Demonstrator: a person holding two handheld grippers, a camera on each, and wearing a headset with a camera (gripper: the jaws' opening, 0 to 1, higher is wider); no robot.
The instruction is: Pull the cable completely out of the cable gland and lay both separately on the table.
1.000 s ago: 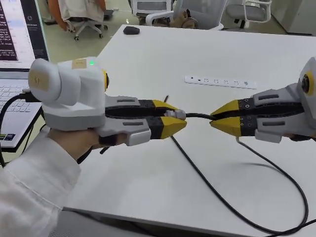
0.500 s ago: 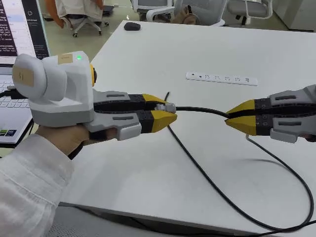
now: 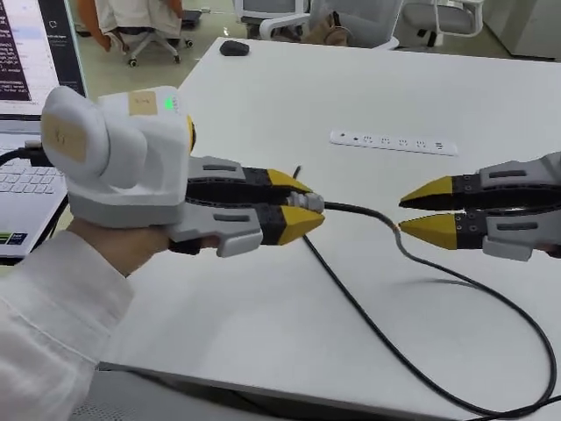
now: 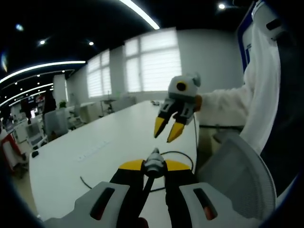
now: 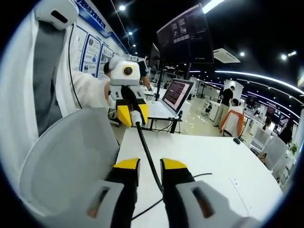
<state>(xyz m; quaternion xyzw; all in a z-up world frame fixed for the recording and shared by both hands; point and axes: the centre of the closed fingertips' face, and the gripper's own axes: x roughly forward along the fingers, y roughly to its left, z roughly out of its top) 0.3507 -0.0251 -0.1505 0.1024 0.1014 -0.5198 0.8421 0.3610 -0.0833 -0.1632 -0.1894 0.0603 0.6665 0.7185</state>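
Note:
My left gripper point(image 3: 316, 207) is shut on the small grey cable gland point(image 3: 307, 201), held level above the white table point(image 3: 263, 298). The black cable point(image 3: 359, 210) leaves the gland to the right, sags, then trails across the table toward the near right edge. My right gripper point(image 3: 403, 216) hangs open a short way to the right, its yellow fingertips point(image 3: 429, 230) apart around the cable without clamping it. The right gripper view shows the cable point(image 5: 147, 154) running loose between the spread jaws toward the gland point(image 5: 135, 117). The gland point(image 4: 153, 160) sits between the tips in the left gripper view.
A white power strip point(image 3: 393, 141) lies on the table beyond the grippers. A laptop point(image 3: 22, 180) stands off the left edge, and a dark mouse point(image 3: 233, 48) rests at the far end. Office chairs stand behind the table.
My right gripper has opened and let go of the cable, which now droops beside it. The left gripper has drifted slightly right, still clamped on the gland.

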